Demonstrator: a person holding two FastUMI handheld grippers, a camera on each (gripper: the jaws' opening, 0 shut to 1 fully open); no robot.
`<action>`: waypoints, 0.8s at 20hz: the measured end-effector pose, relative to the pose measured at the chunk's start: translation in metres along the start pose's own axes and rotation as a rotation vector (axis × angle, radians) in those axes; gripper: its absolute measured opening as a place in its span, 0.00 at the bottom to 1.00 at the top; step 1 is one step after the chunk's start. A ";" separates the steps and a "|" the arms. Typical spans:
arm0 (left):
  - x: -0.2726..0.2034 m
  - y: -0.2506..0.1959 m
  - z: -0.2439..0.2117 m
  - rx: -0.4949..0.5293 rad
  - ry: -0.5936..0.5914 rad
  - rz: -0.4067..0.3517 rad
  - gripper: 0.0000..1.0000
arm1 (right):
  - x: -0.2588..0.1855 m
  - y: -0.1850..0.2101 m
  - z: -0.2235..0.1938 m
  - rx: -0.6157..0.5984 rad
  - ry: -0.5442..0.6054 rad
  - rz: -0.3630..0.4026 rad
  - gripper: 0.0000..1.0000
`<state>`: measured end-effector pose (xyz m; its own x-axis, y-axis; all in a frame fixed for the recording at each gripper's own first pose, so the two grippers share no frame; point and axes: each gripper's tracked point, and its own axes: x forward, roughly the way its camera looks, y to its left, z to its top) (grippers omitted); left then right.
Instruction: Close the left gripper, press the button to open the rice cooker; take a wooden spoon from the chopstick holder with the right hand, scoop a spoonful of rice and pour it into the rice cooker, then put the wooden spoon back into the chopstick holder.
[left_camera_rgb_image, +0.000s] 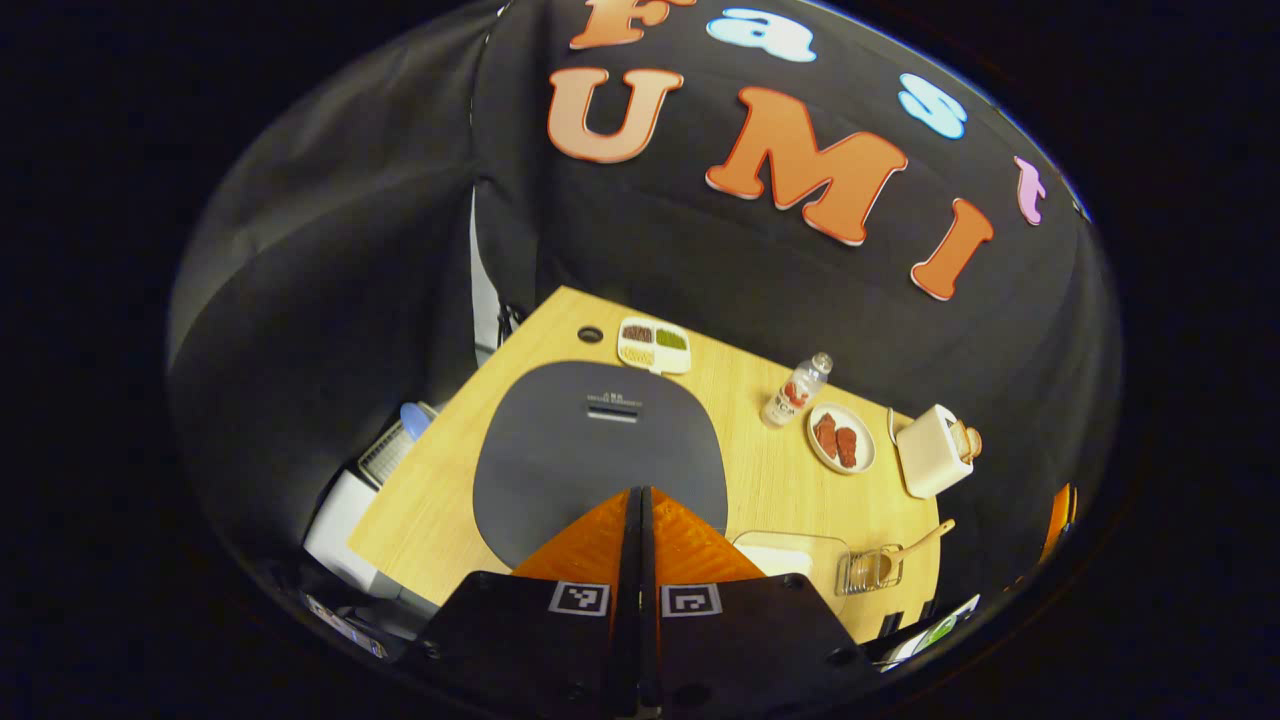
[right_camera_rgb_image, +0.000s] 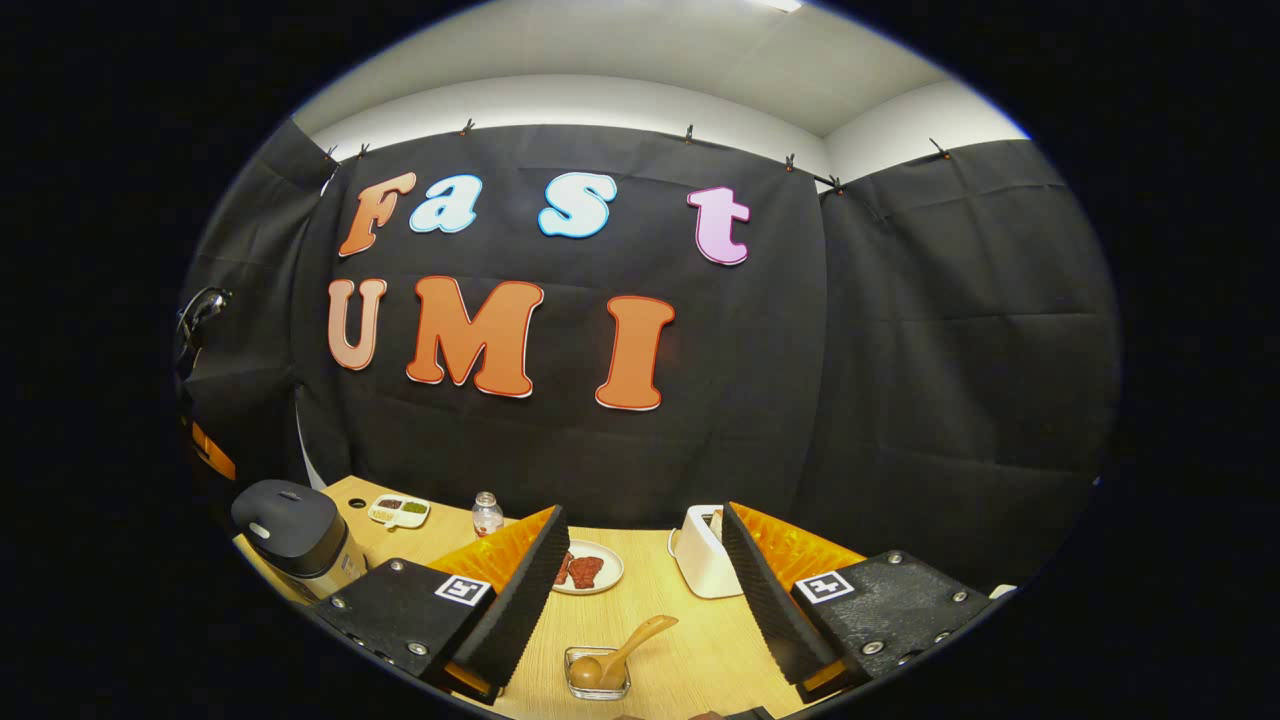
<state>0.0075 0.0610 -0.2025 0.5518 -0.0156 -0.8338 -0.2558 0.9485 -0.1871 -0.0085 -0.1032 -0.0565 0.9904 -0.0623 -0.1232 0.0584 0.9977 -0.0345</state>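
Note:
In the left gripper view the rice cooker (left_camera_rgb_image: 598, 440) lies below me, its dark grey lid down. My left gripper (left_camera_rgb_image: 641, 492) is shut, empty, its joined tips hanging over the lid's near part. To the lower right a wooden spoon (left_camera_rgb_image: 915, 545) leans in the wire chopstick holder (left_camera_rgb_image: 868, 571), next to a clear box of rice (left_camera_rgb_image: 790, 555). In the right gripper view my right gripper (right_camera_rgb_image: 640, 590) stands open above the table. The wooden spoon (right_camera_rgb_image: 625, 650) rests in the holder (right_camera_rgb_image: 597, 672) between its fingers, lower down. The rice cooker (right_camera_rgb_image: 290, 530) stands far left.
On the wooden table (left_camera_rgb_image: 760, 470) stand a white toaster (left_camera_rgb_image: 935, 450), a plate of red pieces (left_camera_rgb_image: 840, 438), a small bottle (left_camera_rgb_image: 797, 390) and a divided snack tray (left_camera_rgb_image: 654, 345). The toaster (right_camera_rgb_image: 700, 550) and plate (right_camera_rgb_image: 585, 567) lie behind the holder.

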 end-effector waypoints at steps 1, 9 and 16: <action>0.008 0.003 -0.009 -0.003 0.058 -0.006 0.05 | 0.001 0.000 -0.004 0.001 0.012 0.000 0.95; 0.046 0.014 -0.048 -0.080 0.215 0.003 0.06 | 0.006 0.006 -0.039 -0.017 0.090 0.014 0.95; 0.052 0.026 -0.064 -0.188 0.253 0.012 0.06 | 0.011 0.019 -0.076 -0.003 0.188 0.047 0.95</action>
<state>-0.0210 0.0646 -0.2840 0.3391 -0.1054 -0.9348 -0.4167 0.8741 -0.2497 -0.0060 -0.0868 -0.1337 0.9513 -0.0198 -0.3075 0.0121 0.9996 -0.0269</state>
